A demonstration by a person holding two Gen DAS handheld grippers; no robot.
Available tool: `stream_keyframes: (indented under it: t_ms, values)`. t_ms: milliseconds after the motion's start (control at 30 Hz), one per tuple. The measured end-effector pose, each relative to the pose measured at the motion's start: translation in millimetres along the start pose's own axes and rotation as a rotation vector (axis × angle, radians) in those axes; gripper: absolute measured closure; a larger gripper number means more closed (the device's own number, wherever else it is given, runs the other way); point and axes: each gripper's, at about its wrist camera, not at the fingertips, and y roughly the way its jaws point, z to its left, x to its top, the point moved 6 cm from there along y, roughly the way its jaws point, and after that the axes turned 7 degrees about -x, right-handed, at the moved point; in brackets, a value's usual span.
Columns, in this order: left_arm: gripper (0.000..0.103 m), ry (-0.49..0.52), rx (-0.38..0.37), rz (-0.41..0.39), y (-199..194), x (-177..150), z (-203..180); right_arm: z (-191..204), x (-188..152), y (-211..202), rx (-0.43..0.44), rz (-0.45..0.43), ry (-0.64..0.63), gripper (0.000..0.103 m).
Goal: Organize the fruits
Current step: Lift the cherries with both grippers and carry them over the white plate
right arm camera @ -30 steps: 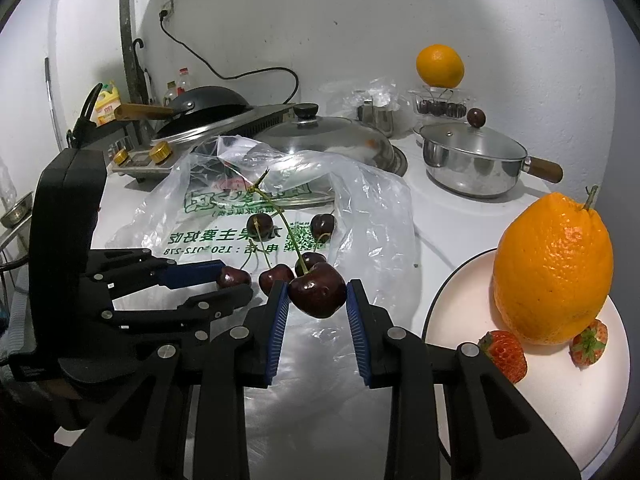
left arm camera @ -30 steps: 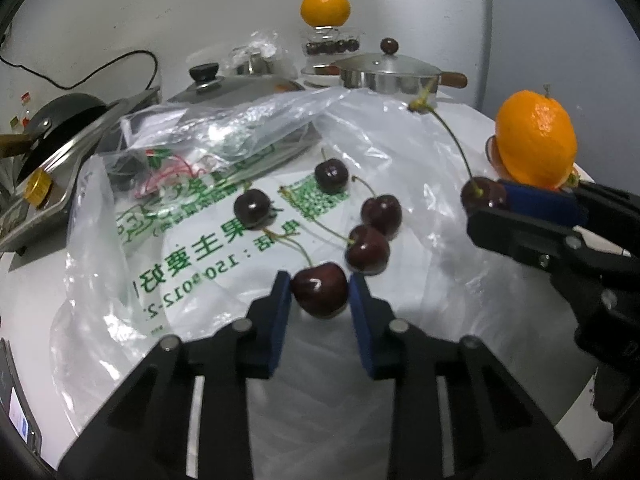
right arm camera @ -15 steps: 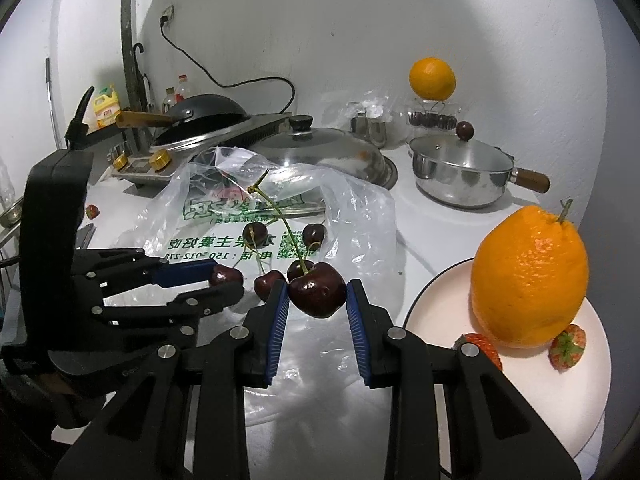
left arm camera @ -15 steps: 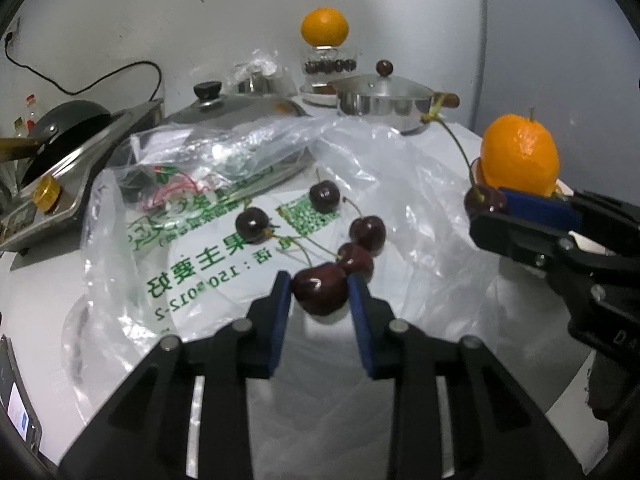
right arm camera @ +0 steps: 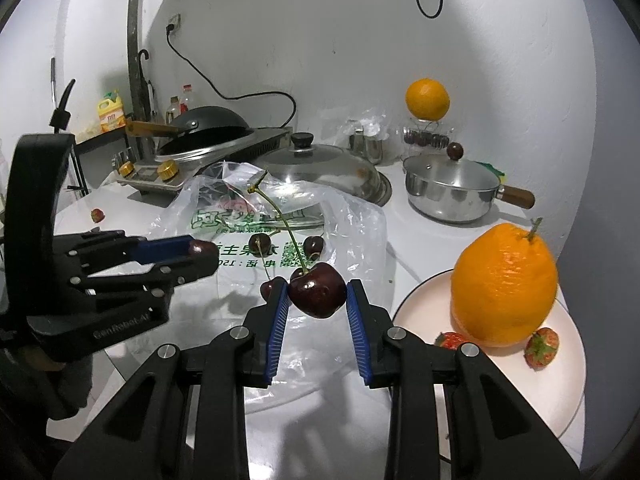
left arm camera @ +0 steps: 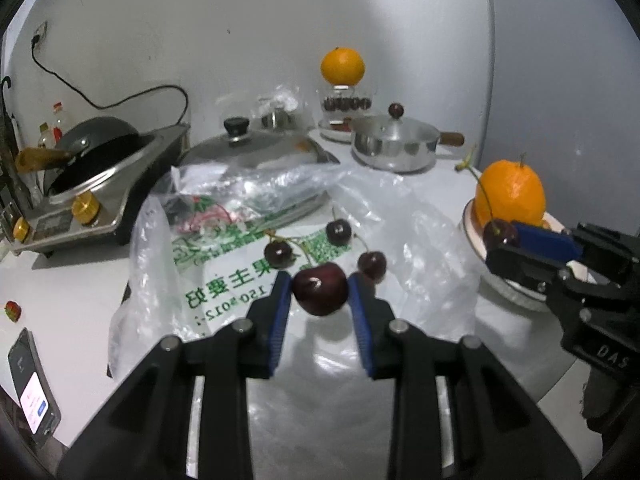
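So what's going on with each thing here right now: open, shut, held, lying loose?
Left gripper: shut on a cherry.
Right gripper: shut on a stemmed cherry.
Plastic bag: lying open, three loose cherries on it.
Saucepan: lid on.
Plate: holds a big orange and strawberries.

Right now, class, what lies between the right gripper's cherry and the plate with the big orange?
Bare white countertop, seen in the right wrist view between the cherry and the plate.

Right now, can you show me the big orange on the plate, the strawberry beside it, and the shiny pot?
big orange (right arm camera: 504,284), right wrist view, middle of its peel
strawberry (right arm camera: 541,347), right wrist view, red body
shiny pot (right arm camera: 450,188), right wrist view, steel side wall
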Motion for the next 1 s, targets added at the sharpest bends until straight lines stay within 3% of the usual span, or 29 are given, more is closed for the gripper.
stream_keyframes:
  t_ms: [1000]
  values:
    - [0.072,0.133,-0.109,-0.022,-3.7,21.1,-112.4,-84.6,-27.5,-49.5,-0.095,-0.025,0.075,0.071]
